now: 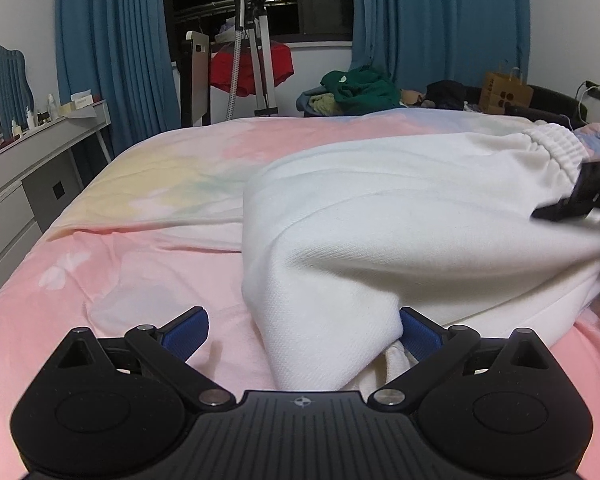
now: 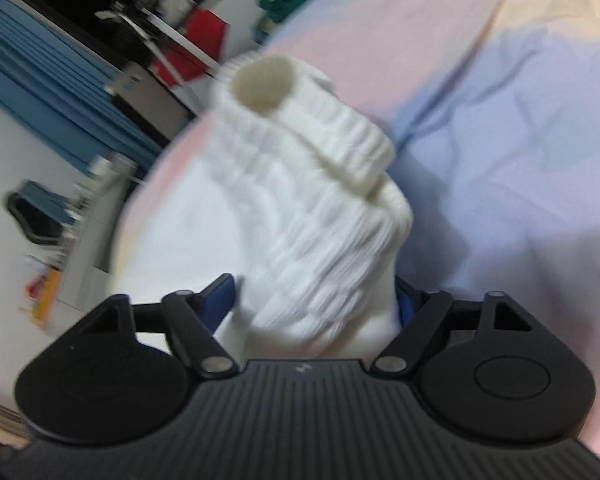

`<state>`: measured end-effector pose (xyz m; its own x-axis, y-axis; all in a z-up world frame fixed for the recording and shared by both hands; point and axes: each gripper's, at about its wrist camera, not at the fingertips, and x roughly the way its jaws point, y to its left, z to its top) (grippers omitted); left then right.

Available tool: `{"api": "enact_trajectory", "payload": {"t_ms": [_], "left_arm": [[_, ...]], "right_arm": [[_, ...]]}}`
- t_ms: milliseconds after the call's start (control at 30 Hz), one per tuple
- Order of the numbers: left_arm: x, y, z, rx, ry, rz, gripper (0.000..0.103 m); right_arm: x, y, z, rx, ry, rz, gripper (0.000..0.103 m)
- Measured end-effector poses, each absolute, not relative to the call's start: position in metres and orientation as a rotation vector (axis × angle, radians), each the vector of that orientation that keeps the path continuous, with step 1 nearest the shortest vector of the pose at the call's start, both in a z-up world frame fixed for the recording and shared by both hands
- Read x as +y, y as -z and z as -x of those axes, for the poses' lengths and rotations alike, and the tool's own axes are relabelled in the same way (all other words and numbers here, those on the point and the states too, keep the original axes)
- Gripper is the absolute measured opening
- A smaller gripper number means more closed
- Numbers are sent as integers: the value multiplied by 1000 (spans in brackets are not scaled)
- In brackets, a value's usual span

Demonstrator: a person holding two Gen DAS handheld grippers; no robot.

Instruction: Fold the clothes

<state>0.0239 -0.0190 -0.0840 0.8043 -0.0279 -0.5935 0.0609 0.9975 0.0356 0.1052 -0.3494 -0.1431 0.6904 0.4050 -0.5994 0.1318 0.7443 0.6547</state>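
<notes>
My left gripper (image 1: 304,334) hung with jaws spread around a lifted fold of the white garment (image 1: 400,216) on the bed (image 1: 132,264). At three o'clock my right gripper (image 2: 314,304) straddled the ribbed cuff (image 2: 320,132), jaws likewise spread, holding the cloth taut for folding, I judged.

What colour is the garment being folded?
White garment, clearest in the left wrist view.

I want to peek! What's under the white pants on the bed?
The white pants lie on a pink, yellow and blue bedsheet, which shows all around them. Whatever sits directly beneath the cloth is covered, so I cannot tell if anything else hides there.
</notes>
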Motion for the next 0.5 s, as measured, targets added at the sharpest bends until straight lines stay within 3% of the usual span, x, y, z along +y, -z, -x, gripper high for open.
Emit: {"api": "enact_trajectory", "payload": {"t_ms": [233,400,500], "left_arm": [[3,64,-14,630,149,110,101],[48,57,-19,592,213,409,103],[70,79,-44,671,194,591,103]], "right_arm": [[-355,137,-99,778,-123,-756,45],[-354,126,-96,742,-106,-737,40],[-351,118,-96,709,-101,-718,38]]}}
